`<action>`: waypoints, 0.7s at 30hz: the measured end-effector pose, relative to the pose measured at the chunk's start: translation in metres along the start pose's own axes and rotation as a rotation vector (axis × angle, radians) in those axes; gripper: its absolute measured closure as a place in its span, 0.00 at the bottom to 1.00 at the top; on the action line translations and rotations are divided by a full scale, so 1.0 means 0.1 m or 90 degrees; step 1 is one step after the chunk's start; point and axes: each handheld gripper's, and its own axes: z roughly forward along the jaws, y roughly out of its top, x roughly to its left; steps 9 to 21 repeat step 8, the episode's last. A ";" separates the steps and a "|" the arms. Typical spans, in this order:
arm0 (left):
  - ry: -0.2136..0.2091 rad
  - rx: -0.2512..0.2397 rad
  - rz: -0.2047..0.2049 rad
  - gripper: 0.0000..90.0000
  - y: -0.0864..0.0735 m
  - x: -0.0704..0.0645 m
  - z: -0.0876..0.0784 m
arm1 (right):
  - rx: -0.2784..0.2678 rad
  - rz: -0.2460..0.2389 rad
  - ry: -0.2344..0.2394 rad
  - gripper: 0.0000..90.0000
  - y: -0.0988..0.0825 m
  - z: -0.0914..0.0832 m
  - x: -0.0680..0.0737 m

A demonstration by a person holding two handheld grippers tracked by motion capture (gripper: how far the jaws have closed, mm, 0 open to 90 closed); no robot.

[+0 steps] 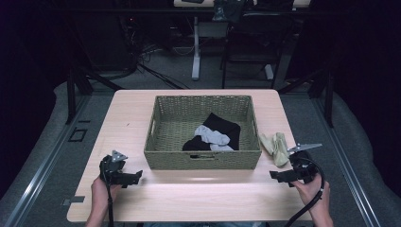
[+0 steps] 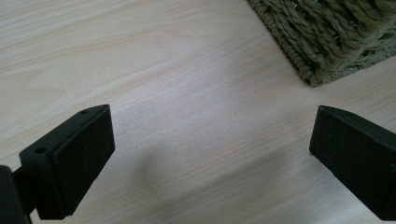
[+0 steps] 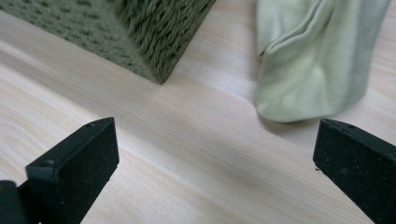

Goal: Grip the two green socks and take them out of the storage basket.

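Note:
A woven green basket stands mid-table and holds a black sock and a grey sock. A pale green sock lies on the table just right of the basket. My right gripper is low near the front right, open, nothing between its jaws; in the right gripper view the pale green sock lies just ahead and the basket corner is at upper left. My left gripper rests at the front left, open and empty, with the basket corner ahead at upper right.
The wooden table ends close behind both hands at the front. Dark floor, table legs and a chair stand beyond the far edge. Bare tabletop lies in front of the basket between the two grippers.

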 end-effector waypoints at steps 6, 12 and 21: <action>0.001 0.000 0.001 0.00 0.01 -0.01 0.01 | 0.004 -0.014 0.007 0.00 -0.03 0.04 -0.01; -0.001 -0.001 0.001 0.00 0.02 -0.01 0.02 | 0.002 -0.019 -0.001 0.00 -0.04 0.04 -0.03; -0.001 -0.001 0.001 0.00 0.02 -0.01 0.02 | 0.002 -0.019 -0.001 0.00 -0.04 0.04 -0.03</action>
